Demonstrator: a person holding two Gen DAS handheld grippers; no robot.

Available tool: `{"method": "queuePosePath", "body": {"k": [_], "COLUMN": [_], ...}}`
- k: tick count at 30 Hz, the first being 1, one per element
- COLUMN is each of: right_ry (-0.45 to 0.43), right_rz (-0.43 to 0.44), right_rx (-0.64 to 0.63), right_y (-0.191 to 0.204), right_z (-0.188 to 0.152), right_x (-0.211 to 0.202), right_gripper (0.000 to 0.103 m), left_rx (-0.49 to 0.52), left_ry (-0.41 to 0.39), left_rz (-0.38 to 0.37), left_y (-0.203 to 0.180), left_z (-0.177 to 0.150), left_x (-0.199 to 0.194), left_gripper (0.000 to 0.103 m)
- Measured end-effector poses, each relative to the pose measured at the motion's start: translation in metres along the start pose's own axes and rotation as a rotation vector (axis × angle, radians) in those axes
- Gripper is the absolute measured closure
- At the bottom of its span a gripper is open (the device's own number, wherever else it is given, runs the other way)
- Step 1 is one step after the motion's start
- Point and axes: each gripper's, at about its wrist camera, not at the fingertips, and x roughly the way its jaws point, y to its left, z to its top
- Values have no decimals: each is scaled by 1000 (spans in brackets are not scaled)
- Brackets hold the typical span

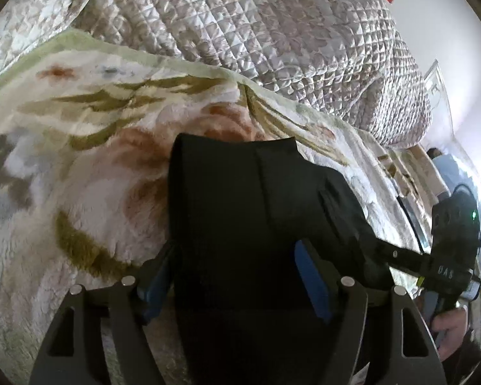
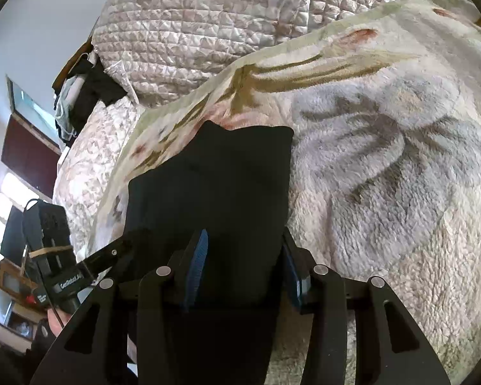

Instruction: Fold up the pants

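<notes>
Left wrist view: black pants [image 1: 240, 218] lie as a compact folded bundle on the floral fleece blanket [image 1: 80, 166] on the bed, quilted bedspread [image 1: 256, 41] heaped at the far side. Left gripper [image 1: 237, 285] stands wide, blue pads either side of the bundle's near edge; I can't confirm the pads press on the cloth, looks more like released. Right gripper [image 1: 378, 253] comes in from the right at the bundle's right near corner, its jaw state unreadable from here. Right wrist view: same pants [image 2: 215, 199], far edge squared off, left gripper [image 2: 112, 256] at their left near corner. Right gripper [image 2: 243, 269] at medium width with dark cloth filling the gap between the pads; likely pinching a thick layer, but can't tell for sure. Judgement: fold is late stage, laying down and letting go. Next move calls for backing both out without dragging the top layer. No containers in view.
</notes>
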Motion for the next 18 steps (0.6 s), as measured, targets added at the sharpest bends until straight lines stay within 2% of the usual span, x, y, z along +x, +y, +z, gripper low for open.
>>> {"method": "queuePosePath", "body": {"k": [5,8,10,12,13,18], "right_ry": [16,14,9,4,1,-15], "right_rz": [23,11,3,-9,-14,-5], "right_rx": [-15,-12,-4,-9,-15,-18], "right_y": [2,1,0,1,2,3], "right_z": [-8,-8,-7,-5,-5,-5], "right_x": [-7,-5,-2,2,3,0], "right_gripper": [60,65,70,74,75,83], "left_rx": [-4,-15,-40,-42,-40,-40], "left_ry": [30,35,39,37,35,23], "left_rz": [-47,-50,-46,-27,-22,-40], "left_y": [-1,0,2,1,-1,-4], "left_z": [-12,-14,-12,-10,-9,-7], "left_x": [-10,-13,-12,-9,-8,-11], "left_gripper": [29,32,37,49,50,68]}}
